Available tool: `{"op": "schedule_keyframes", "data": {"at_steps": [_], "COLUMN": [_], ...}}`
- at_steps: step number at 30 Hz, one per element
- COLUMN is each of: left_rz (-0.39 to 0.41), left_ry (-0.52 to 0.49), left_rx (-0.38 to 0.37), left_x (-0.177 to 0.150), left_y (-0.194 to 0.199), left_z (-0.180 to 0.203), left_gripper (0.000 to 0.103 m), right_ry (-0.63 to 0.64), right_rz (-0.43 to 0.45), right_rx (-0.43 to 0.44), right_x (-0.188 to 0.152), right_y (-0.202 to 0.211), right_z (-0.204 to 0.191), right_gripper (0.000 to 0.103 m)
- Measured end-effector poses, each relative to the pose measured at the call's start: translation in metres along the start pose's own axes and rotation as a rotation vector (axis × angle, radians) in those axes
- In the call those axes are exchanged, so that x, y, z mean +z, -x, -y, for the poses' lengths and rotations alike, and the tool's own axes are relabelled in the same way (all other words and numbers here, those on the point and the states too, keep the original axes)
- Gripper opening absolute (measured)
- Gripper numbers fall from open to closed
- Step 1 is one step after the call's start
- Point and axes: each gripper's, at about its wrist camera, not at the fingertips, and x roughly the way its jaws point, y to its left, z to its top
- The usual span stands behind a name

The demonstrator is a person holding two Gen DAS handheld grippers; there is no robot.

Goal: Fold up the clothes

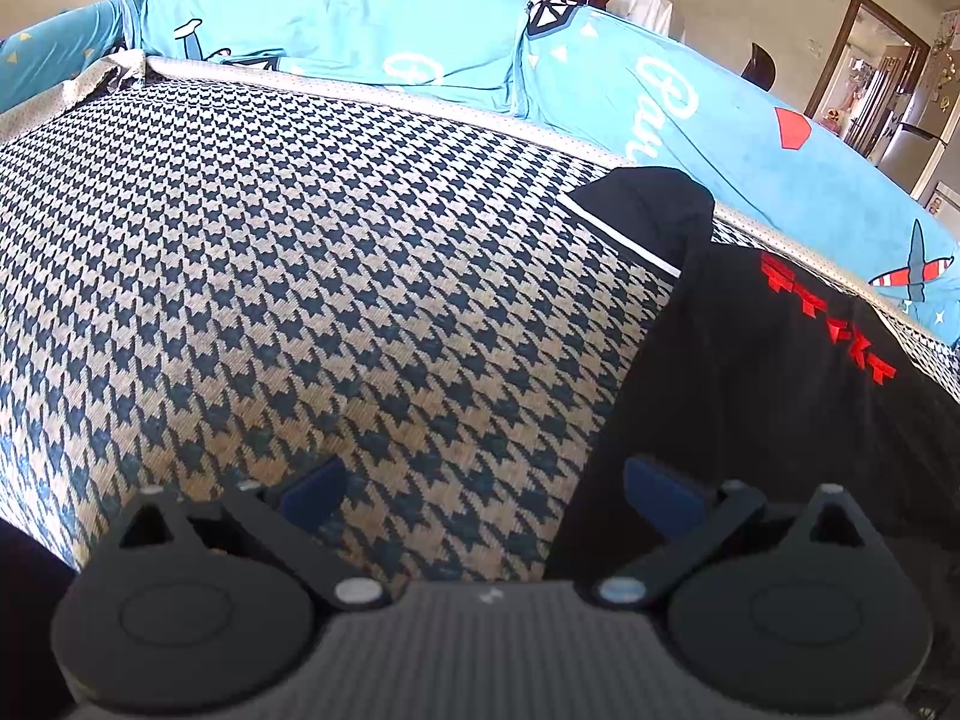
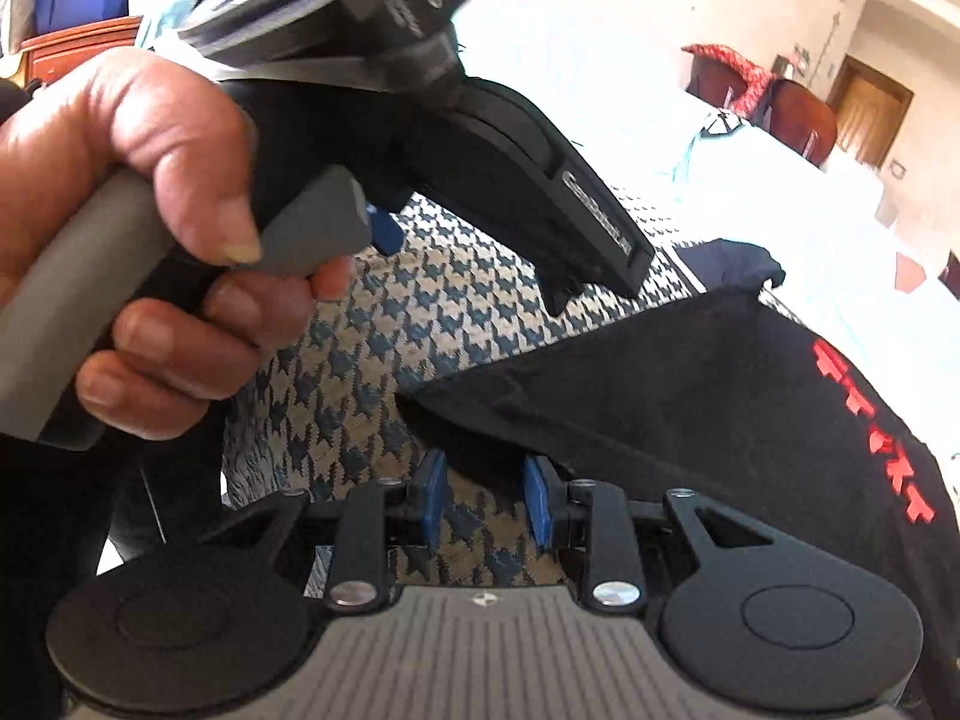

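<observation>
A black garment point(image 1: 750, 396) with red lettering point(image 1: 828, 318) lies on the right part of a houndstooth sofa seat point(image 1: 300, 270). One sleeve with a white trim line point(image 1: 648, 210) points toward the backrest. My left gripper point(image 1: 486, 489) is open wide just above the seat, its right pad over the garment's left edge and nothing between the pads. In the right wrist view the black garment point(image 2: 690, 396) has a raised left edge. My right gripper point(image 2: 485, 498) stands open with a narrow gap, and that edge sits right at its fingertips.
A blue printed sheet point(image 1: 420, 42) covers the sofa backrest. In the right wrist view a hand point(image 2: 120, 192) grips the left gripper's grey handle point(image 2: 312, 228) above the seat point(image 2: 360, 360). Dark wooden chairs point(image 2: 798, 114) and a doorway point(image 1: 864, 60) lie beyond.
</observation>
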Motion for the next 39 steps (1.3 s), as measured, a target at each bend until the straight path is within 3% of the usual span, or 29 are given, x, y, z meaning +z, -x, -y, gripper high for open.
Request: {"op": "schedule_keyframes", "data": {"at_steps": [5,9,19,30,36,39], "left_rz": [0.000,-0.001,-0.002,-0.007,-0.003,0.008], "left_ry": [-0.001,0.002,0.002,0.000,-0.004,-0.001], "left_rx": [0.000,0.000,-0.006,-0.005,-0.005,0.005], "left_x": [0.000,0.000,0.000,0.000,0.001,0.003], "left_y": [0.000,0.000,0.000,-0.002,-0.001,0.000], "left_z": [0.000,-0.001,0.000,0.000,0.001,-0.001], "left_gripper": [0.103,0.103,0.103,0.103,0.103,0.103], "right_ry": [0.017,0.008,0.065,-0.029,-0.050,-0.104], "right_rz": [-0.034,-0.024,0.018,-0.011,-0.003,-0.008], "right_rx": [0.017,0.021,0.000,0.083,0.099,0.105], "right_x": [0.000,0.000,0.007,0.012,0.016,0.020], "right_y": [-0.012,-0.015,-0.015,-0.031,-0.034,-0.034], "right_z": [-0.002,0.003,0.002,0.020,0.017,0.019], "right_gripper": [0.029,0.034,0.034,0.035,0.008,0.005]}}
